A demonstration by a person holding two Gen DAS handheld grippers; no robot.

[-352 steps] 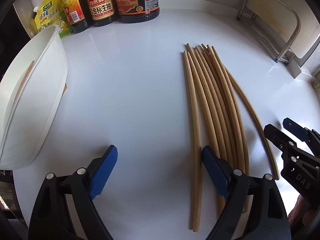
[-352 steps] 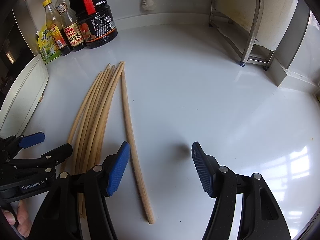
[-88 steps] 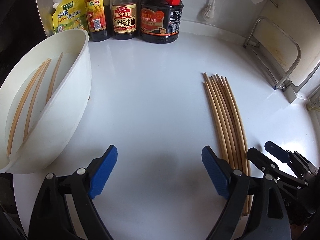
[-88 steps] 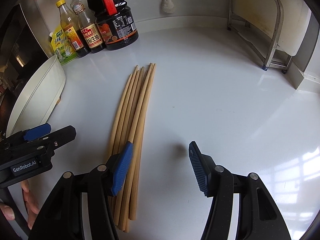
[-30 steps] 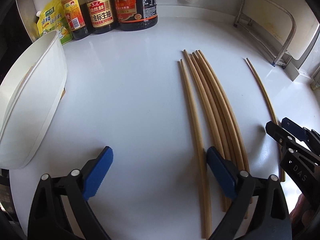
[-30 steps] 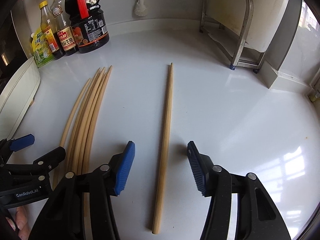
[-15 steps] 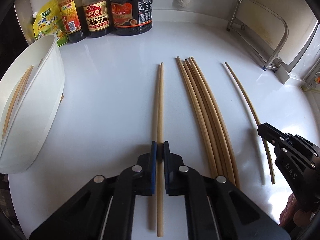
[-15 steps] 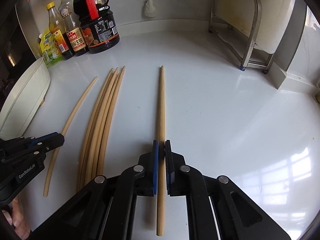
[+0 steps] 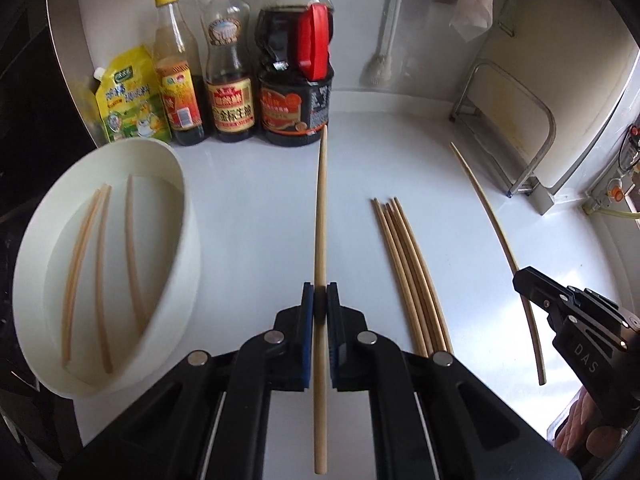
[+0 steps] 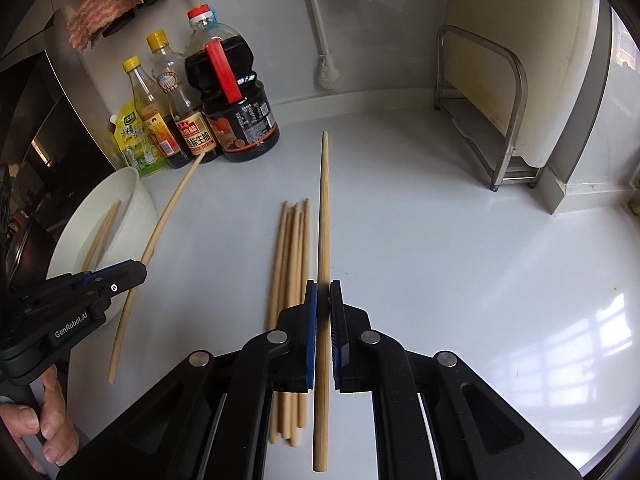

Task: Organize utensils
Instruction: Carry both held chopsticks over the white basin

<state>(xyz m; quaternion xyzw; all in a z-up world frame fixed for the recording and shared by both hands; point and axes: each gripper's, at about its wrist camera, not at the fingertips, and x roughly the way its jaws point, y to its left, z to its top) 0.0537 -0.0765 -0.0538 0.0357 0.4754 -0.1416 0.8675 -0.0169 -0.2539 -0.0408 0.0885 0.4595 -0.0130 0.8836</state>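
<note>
My left gripper (image 9: 320, 298) is shut on a wooden chopstick (image 9: 321, 216) and holds it above the white counter, right of the white bowl (image 9: 176, 184). The bowl holds three chopsticks (image 9: 100, 248). My right gripper (image 10: 323, 294) is shut on another chopstick (image 10: 324, 216), held above the counter. A bundle of several chopsticks (image 9: 408, 272) lies on the counter between the two grippers; it also shows in the right wrist view (image 10: 292, 240). In the right wrist view the left gripper (image 10: 120, 276) and its chopstick (image 10: 160, 232) are at the left, next to the bowl (image 10: 136, 208).
Sauce bottles (image 9: 232, 80) and a yellow pouch (image 9: 128, 100) stand at the back of the counter. A metal rack (image 10: 492, 112) stands at the back right against the wall. A brush (image 10: 326, 68) hangs on the back wall.
Both grippers, each shut on a chopstick, have lifted them off the counter. The left one has moved toward the bowl.
</note>
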